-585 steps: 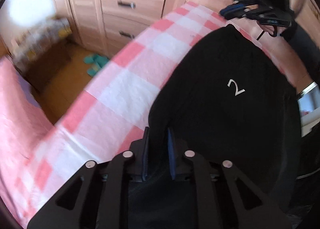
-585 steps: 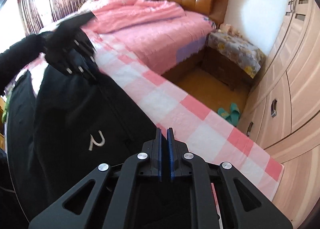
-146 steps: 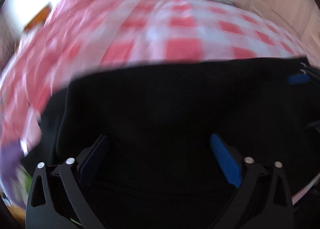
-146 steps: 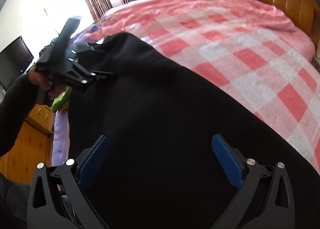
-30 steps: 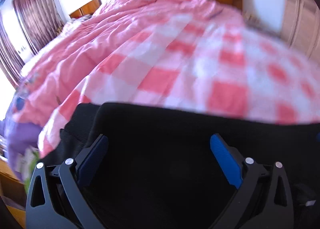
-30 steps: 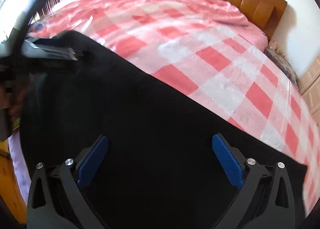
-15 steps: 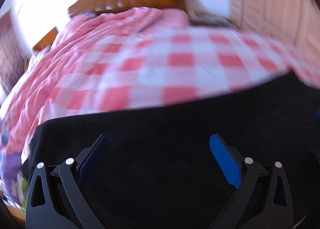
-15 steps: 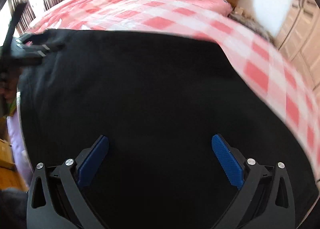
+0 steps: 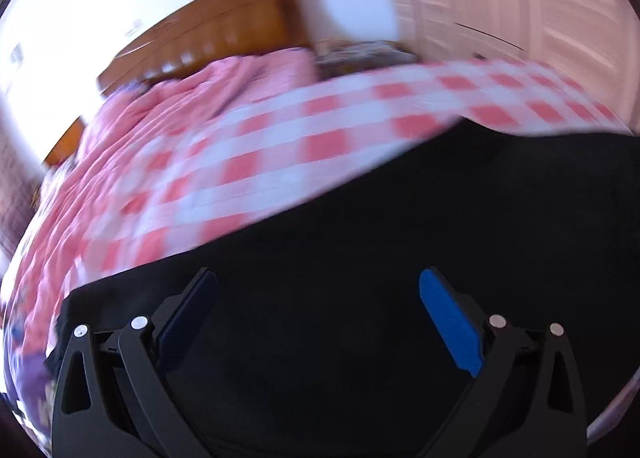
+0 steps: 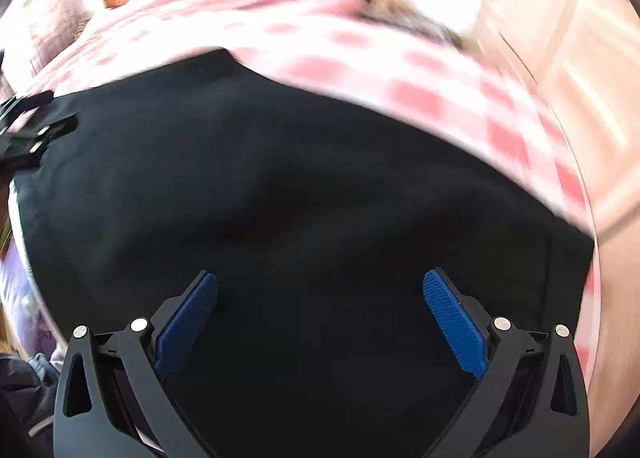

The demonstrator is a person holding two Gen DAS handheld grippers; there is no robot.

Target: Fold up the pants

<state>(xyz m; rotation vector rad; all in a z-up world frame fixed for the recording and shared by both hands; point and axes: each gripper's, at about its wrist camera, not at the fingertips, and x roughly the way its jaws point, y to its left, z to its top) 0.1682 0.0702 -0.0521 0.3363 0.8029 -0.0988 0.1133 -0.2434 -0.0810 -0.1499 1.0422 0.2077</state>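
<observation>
The black pants [image 9: 380,242] lie flat and folded on the pink and white checked bedspread [image 9: 280,138]. In the left wrist view my left gripper [image 9: 318,294] is open and empty just above the near part of the pants. In the right wrist view the pants [image 10: 300,186] fill the middle, and my right gripper [image 10: 320,294] is open and empty above them. The left gripper also shows at the left edge of the right wrist view [image 10: 32,130], at the pants' far left corner. Both views are blurred by motion.
A wooden headboard [image 9: 208,34] and pink quilt [image 9: 192,98] lie at the back. Pale wardrobe doors [image 9: 540,10] stand at the right, past the bed's edge. A purple item [image 10: 20,298] lies at the left beside the bed.
Both cameras have swung right, bringing the wardrobe into view. Both grippers stay open over the pants. The pants have not visibly moved.
</observation>
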